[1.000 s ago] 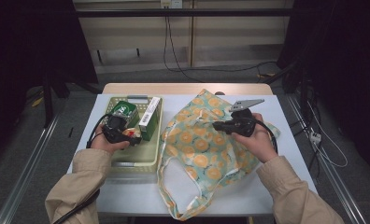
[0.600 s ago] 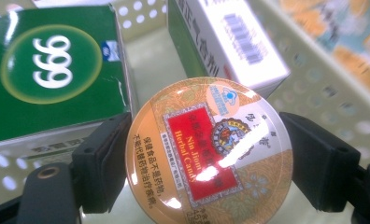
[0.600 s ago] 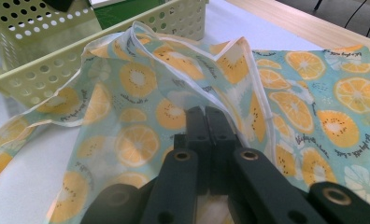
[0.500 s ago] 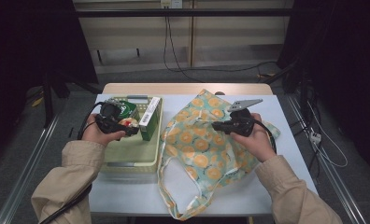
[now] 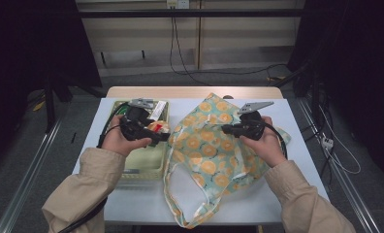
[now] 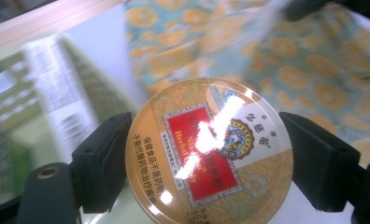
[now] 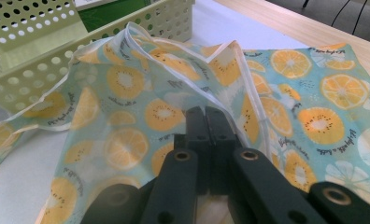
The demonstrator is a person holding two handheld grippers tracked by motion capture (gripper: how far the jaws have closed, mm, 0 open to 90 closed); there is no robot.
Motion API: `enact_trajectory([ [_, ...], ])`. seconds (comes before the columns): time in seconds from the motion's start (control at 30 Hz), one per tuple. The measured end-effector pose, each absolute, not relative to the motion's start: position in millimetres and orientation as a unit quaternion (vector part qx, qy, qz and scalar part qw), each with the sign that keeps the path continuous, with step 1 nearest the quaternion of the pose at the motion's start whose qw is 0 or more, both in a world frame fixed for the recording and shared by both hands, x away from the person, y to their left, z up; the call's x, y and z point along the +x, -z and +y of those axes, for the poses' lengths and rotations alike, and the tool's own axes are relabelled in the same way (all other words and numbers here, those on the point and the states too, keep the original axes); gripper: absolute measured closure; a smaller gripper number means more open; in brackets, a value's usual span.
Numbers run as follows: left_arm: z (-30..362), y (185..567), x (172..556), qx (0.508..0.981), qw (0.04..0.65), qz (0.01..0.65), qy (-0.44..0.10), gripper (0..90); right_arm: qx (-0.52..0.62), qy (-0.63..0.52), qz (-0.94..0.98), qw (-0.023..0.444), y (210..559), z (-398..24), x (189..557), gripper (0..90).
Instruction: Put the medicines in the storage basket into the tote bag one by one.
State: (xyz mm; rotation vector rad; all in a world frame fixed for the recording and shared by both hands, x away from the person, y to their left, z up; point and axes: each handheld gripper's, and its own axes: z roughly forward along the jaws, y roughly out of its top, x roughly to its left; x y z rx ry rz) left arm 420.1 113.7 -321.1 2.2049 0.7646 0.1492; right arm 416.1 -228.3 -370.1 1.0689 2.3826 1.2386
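My left gripper (image 5: pixel 157 132) is shut on a round gold tin (image 5: pixel 159 127) with a red label, held above the right side of the pale green basket (image 5: pixel 144 167). In the left gripper view both pads press the tin (image 6: pixel 211 154) at its sides, and the bag lies blurred behind it. The orange-print cloth bag (image 5: pixel 207 153) lies at the middle of the table. My right gripper (image 5: pixel 225 129) is shut on its white-trimmed rim and holds that edge raised. In the right gripper view the jaws (image 7: pixel 205 114) stand together against the fabric (image 7: pixel 127 84).
A white and green box (image 5: pixel 157 112) lies in the far end of the basket. The bag's handles (image 5: pixel 180 213) trail toward the near table edge. The perforated basket wall (image 7: pixel 80 51) stands just left of the bag's opening. Cables run across the floor behind the table.
My left hand has risen out of the basket with the tin and moved right toward the bag. The right hand and the bag's rim have stayed put.
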Motion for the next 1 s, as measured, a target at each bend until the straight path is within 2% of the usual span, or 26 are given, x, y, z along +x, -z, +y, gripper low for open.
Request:
enact_trajectory([
  [0.1, 94, 322, 414, 0.872, 0.4, 0.277, -0.053, 20.6, 0.371, -0.422, 0.817, 0.13, 370, -229, 418, 90.0],
  [0.57, 33, 348, 409, 0.877, 0.412, 0.244, -0.027, 20.6, 0.379, -0.423, 0.813, 0.129, 366, -230, 422, 90.0],
  [1.0, 3, 375, 418, 0.88, 0.388, 0.271, -0.042, 20.6, 0.382, -0.427, 0.809, 0.133, 365, -234, 421, 90.0],
])
